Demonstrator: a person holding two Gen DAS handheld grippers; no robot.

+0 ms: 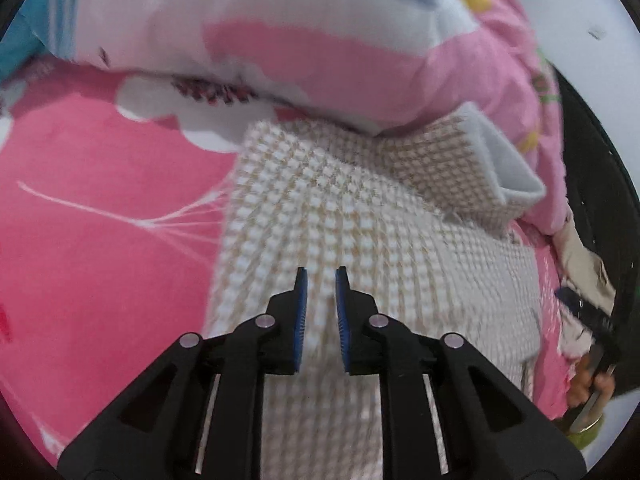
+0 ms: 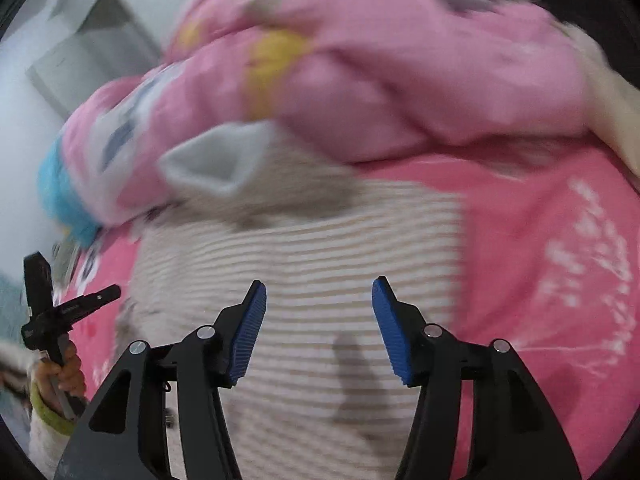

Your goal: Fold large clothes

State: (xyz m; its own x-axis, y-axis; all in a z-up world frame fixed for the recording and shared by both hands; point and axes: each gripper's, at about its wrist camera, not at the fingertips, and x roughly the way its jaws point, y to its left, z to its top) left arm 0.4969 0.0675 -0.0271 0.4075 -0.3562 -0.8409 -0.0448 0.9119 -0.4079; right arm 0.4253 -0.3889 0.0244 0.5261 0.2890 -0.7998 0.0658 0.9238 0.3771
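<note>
My left tongs (image 1: 321, 280) hang over the checked beige garment (image 1: 360, 240), their blue pads (image 1: 302, 304) a narrow slit apart with nothing pinched between them. The garment lies spread on the pink bedsheet (image 1: 100, 220), its far end tucked against the bunched pink quilt (image 1: 320, 60), one cuff turned back to show pale lining. My right tongs (image 2: 319, 292) stand wide open above the same garment, empty. Everything on that side is blurred.

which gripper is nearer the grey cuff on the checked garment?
Hard to call; the left gripper looks slightly nearer. Both hang over the checked garment, short of its turned-back grey cuff, jaws holding nothing. The right gripper view is blurred.
</note>
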